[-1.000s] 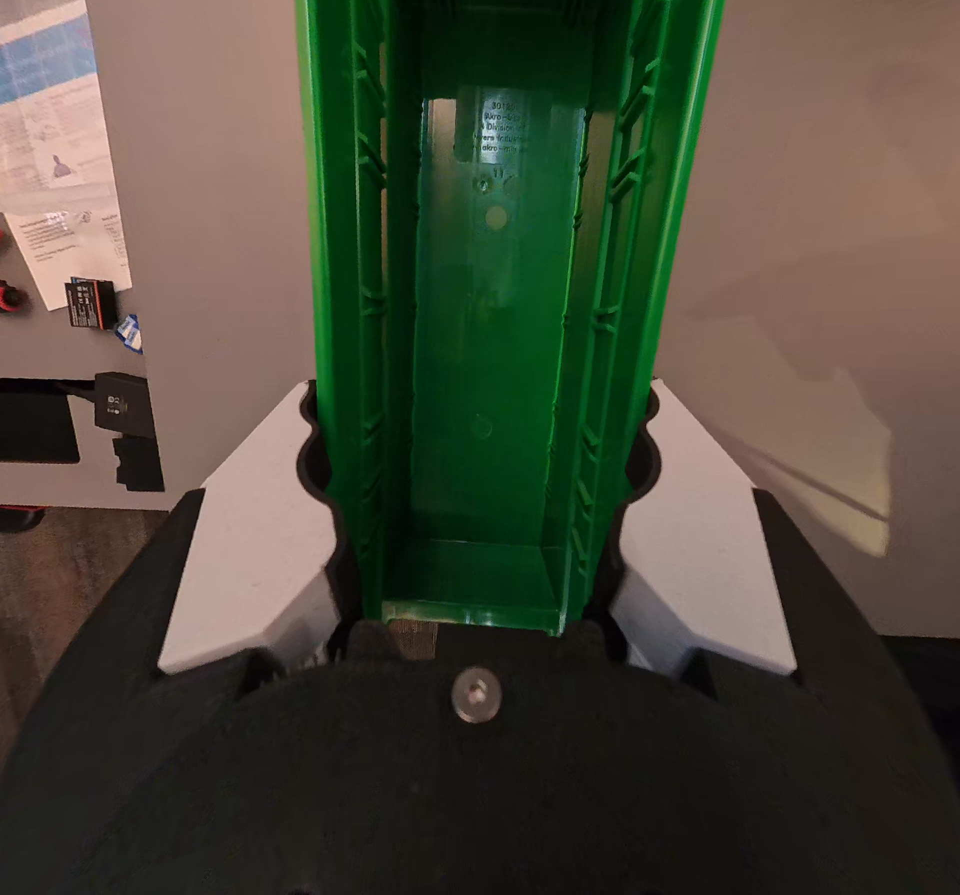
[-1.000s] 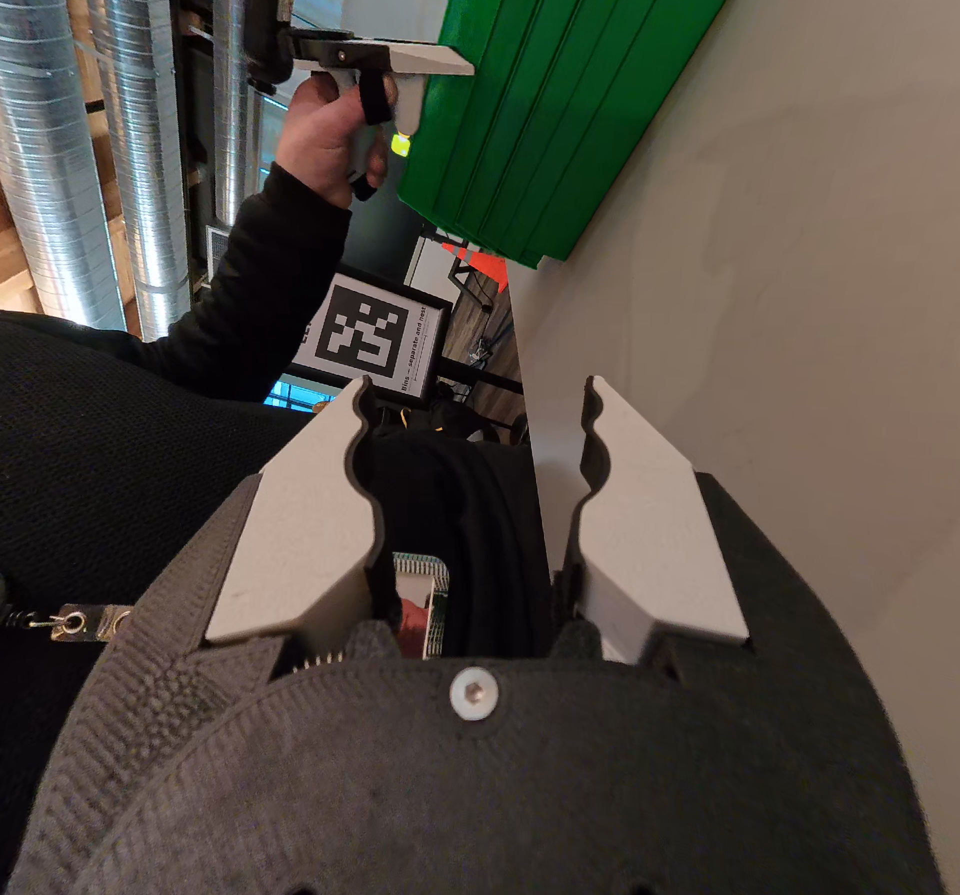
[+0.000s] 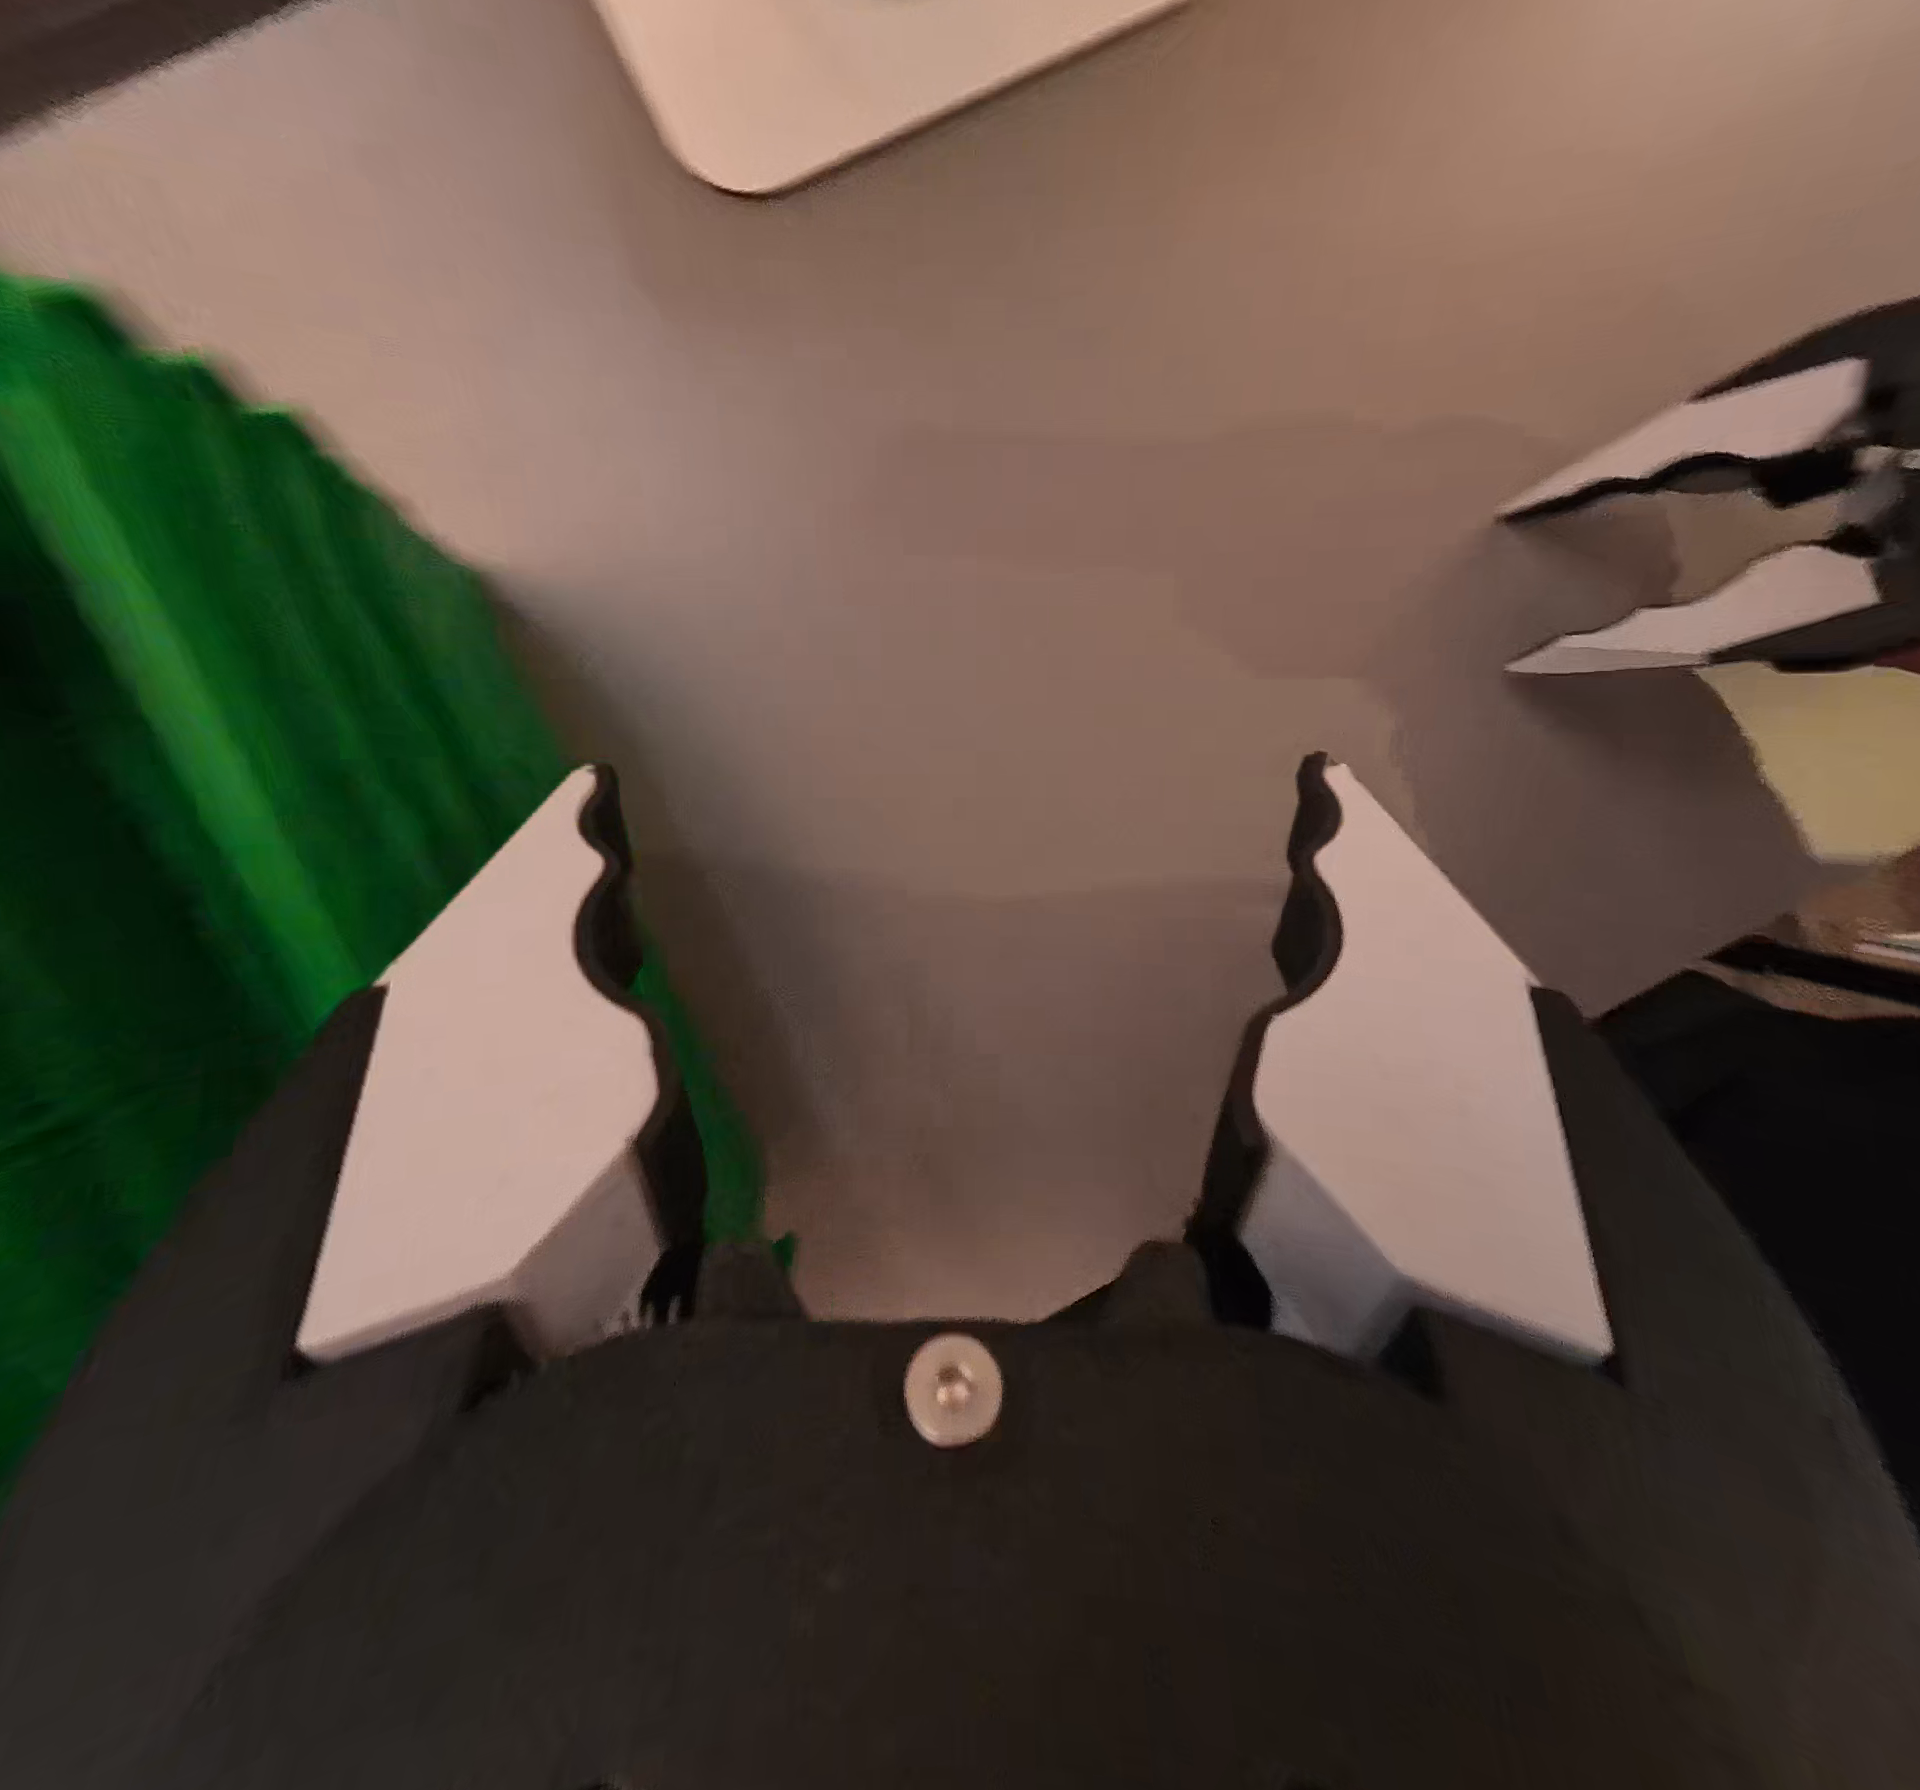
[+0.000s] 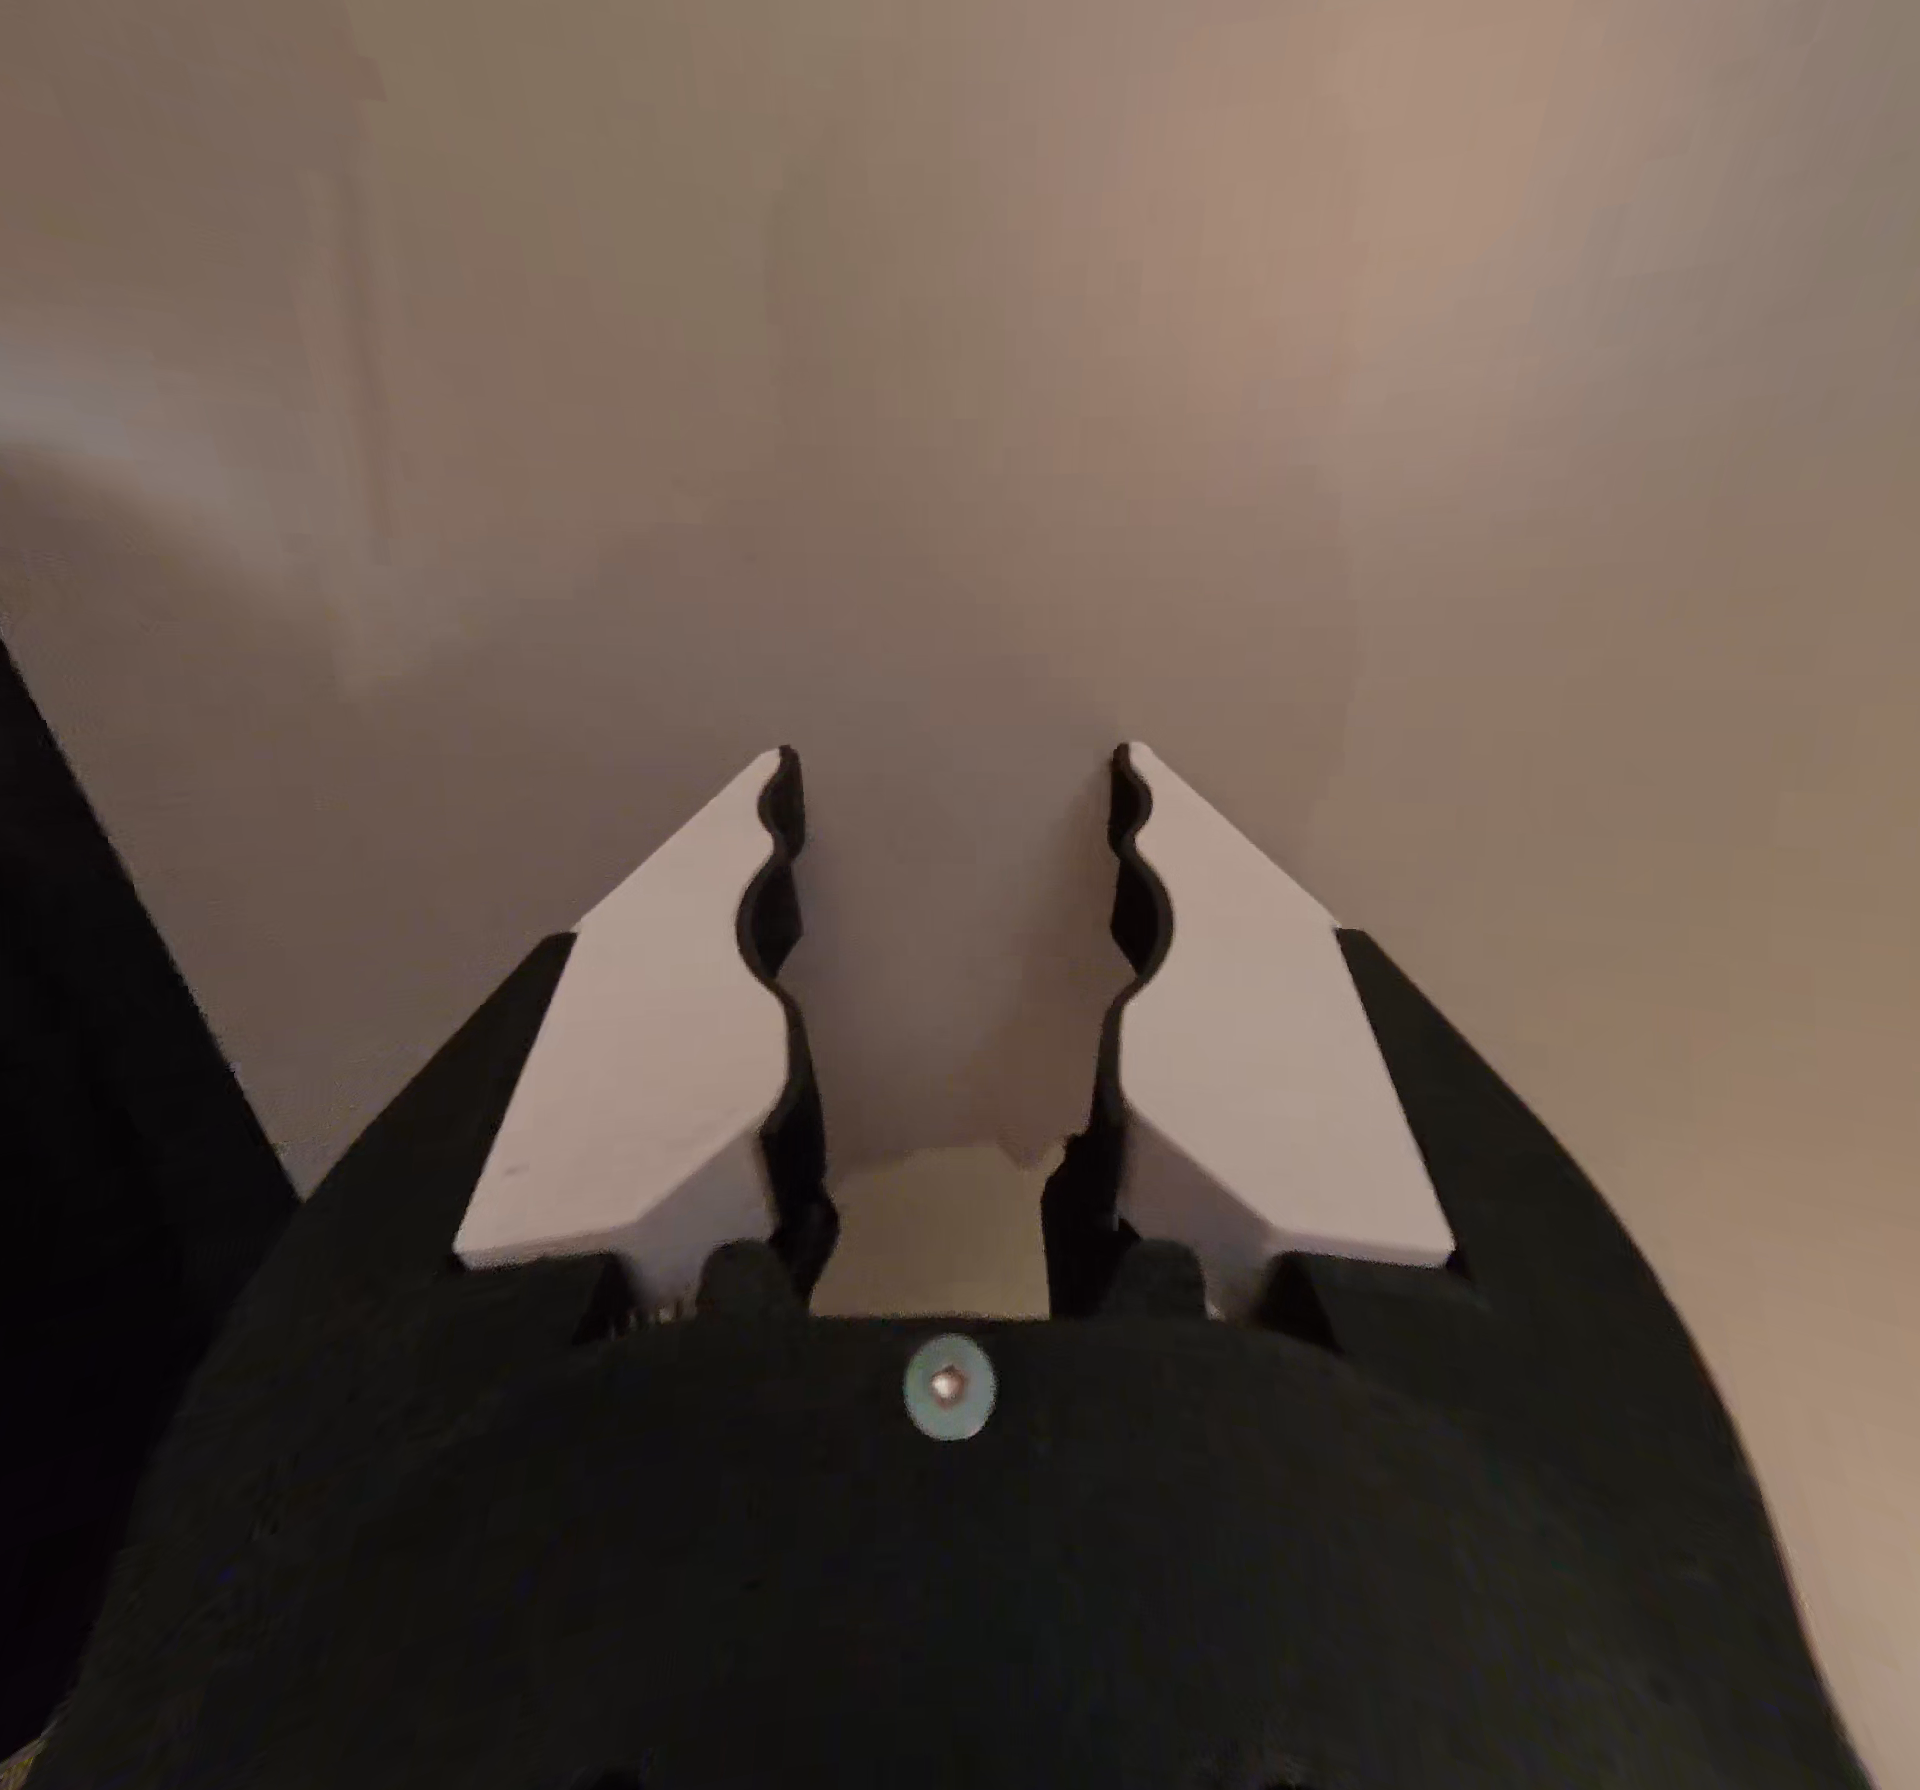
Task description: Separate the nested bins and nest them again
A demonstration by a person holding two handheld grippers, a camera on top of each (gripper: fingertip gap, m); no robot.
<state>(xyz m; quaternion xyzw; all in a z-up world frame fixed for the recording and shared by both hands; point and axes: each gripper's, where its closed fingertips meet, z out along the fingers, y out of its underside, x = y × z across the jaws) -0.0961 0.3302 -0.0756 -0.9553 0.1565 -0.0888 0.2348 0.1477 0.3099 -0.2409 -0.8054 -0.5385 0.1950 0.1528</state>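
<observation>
A green ribbed bin (image 3: 197,722) lies blurred at the left of the left wrist view, partly behind my left finger. My left gripper (image 3: 961,784) is open wide and empty above the grey table (image 3: 987,493). The bin's edge shows just inside the left finger, apart from the right one. My right gripper (image 4: 956,764) is open and empty, pointing down at bare grey table (image 4: 935,286). The right gripper also shows at the right edge of the left wrist view (image 3: 1527,587), fingers apart. No bin shows in the right wrist view.
A white rounded square pad (image 3: 883,5) with a round raised part lies at the far side of the table. The table's dark edge (image 3: 1766,1002) runs at the lower right of the left wrist view. A dark area (image 4: 94,961) borders the table at left in the right wrist view.
My left gripper has let go of the green bin and opened wide; the bin now lies off to its left. My right gripper has swung down to face the table.
</observation>
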